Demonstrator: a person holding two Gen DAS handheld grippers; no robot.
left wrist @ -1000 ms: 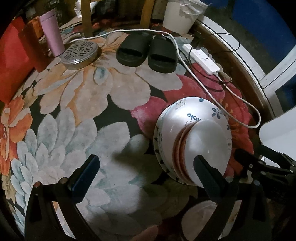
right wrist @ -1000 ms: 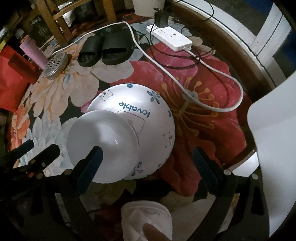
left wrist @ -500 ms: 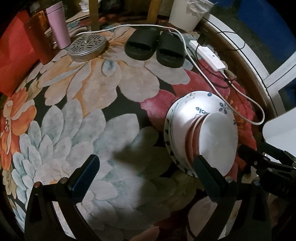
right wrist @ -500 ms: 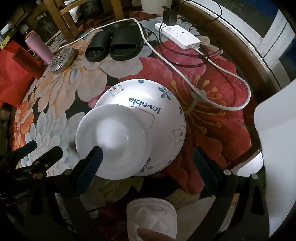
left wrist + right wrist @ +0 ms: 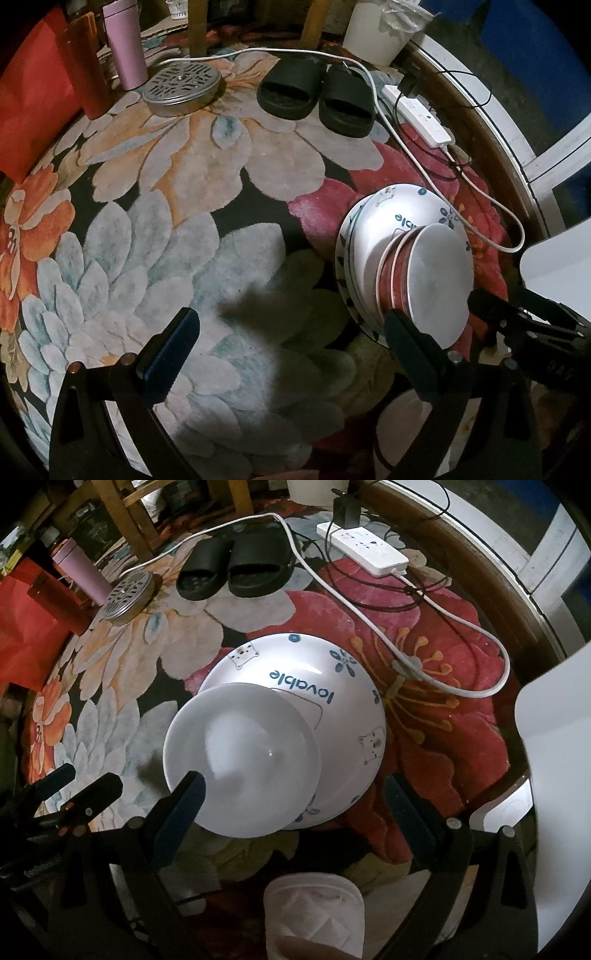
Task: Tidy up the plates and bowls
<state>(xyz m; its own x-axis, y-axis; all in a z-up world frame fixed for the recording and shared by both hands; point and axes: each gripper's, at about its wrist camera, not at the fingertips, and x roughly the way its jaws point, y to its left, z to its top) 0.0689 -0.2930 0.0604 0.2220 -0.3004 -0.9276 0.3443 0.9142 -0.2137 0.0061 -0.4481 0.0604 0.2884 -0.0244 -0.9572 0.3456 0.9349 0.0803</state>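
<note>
On the fuzzy flower rug (image 5: 155, 236) sits my stack of dishes. I can read "lovable" in blue on the big round white bowl (image 5: 332, 686), with little bears and flowers. A smaller plain white bowl (image 5: 240, 760) sits upside down on top, smooth and shiny. My left gripper (image 5: 291, 354) and right gripper (image 5: 295, 808) both have jaws wide open, holding nothing.
</note>
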